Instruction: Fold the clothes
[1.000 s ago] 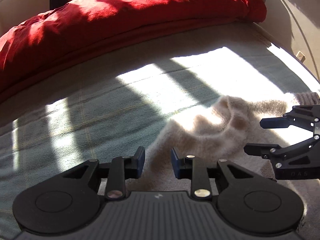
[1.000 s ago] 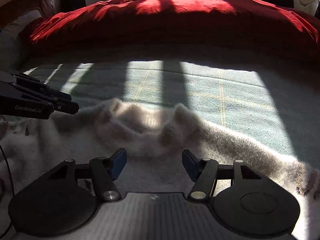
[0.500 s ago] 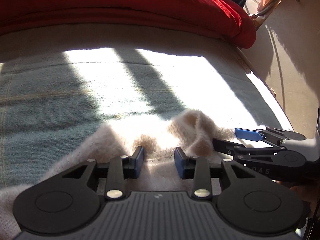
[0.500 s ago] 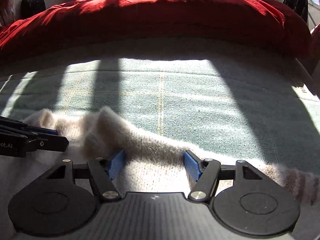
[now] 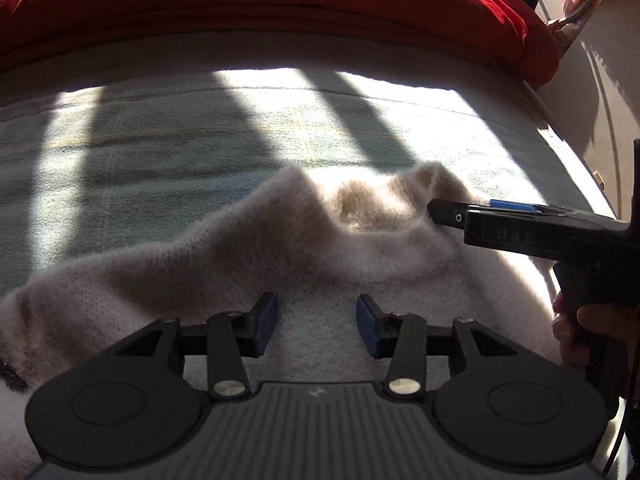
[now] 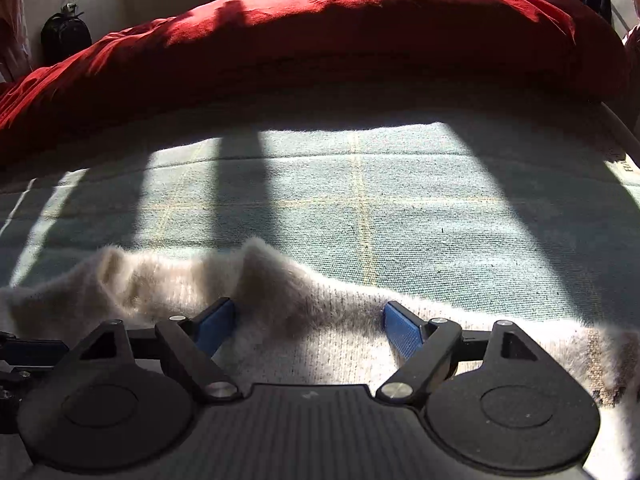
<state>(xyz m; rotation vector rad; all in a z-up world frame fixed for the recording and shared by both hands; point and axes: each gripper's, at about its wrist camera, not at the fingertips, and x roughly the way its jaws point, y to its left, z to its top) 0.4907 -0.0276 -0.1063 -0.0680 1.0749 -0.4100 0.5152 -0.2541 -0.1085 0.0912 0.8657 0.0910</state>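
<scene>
Left wrist view shows the fuzzy cream sweater (image 5: pixel 320 248) rumpled on the bed (image 5: pixel 160 152), folding barely begun. Above the sweater, left gripper (image 5: pixel 318 320) and right gripper (image 6: pixel 308 328) are opening, gripping nothing.

Black tools (image 5: pixel 317 322) — blue pads (image 6: pixel 401 336), silver screws.

Sweater (image 5: pixel 280 248) cut off below, red duvet (image 6: pixel 320 32) cropped at left edge
</scene>
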